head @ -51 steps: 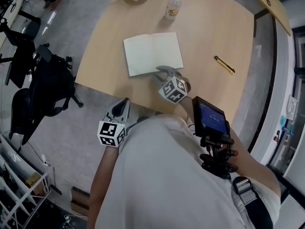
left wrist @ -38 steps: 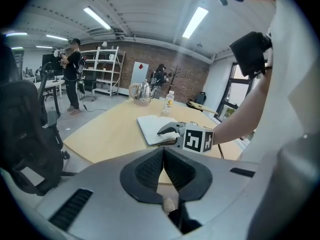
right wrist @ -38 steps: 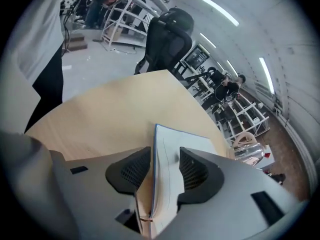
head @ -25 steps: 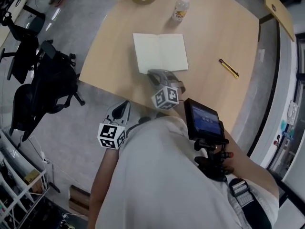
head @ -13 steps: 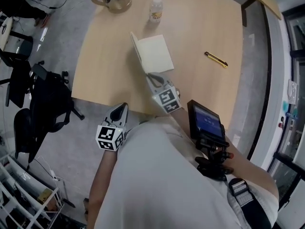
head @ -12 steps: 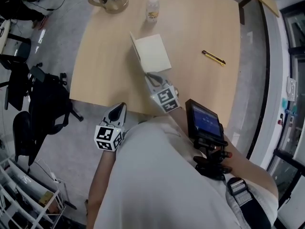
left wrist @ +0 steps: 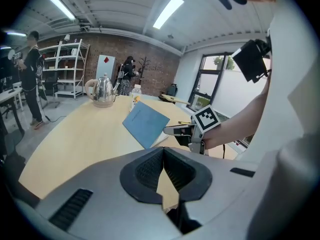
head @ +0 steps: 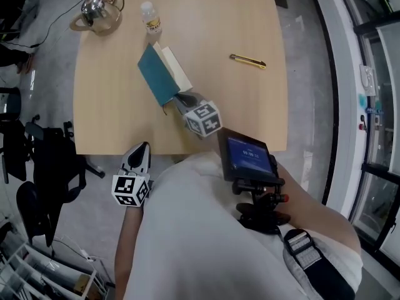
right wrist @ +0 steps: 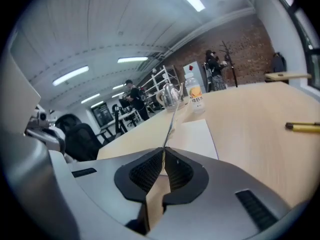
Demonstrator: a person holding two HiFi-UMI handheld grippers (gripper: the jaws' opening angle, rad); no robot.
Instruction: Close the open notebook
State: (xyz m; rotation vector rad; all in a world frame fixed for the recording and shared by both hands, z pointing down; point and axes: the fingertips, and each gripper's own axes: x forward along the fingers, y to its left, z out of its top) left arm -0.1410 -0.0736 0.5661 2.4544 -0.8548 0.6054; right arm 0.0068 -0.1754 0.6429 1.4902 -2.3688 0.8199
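Head view: the notebook (head: pixel 164 74) lies mid-table (head: pixel 250 105) with its teal cover raised and a pen (head: pixel 248 60) at its 3 o'clock. The right gripper (head: pixel 179 97), jaws just closing, pinches the cover's 5 o'clock corner. The cover looks light and floppy, so its edge seems the best hold. The left gripper (head: pixel 141 150) is clenched on nothing.

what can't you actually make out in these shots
- Head view: the raised blue cover hides the notebook pages beneath it.
- Right gripper view: that cover shows only edge-on; the yellow tool is cut off by the right edge.
- Bottle label print: too small in every view.
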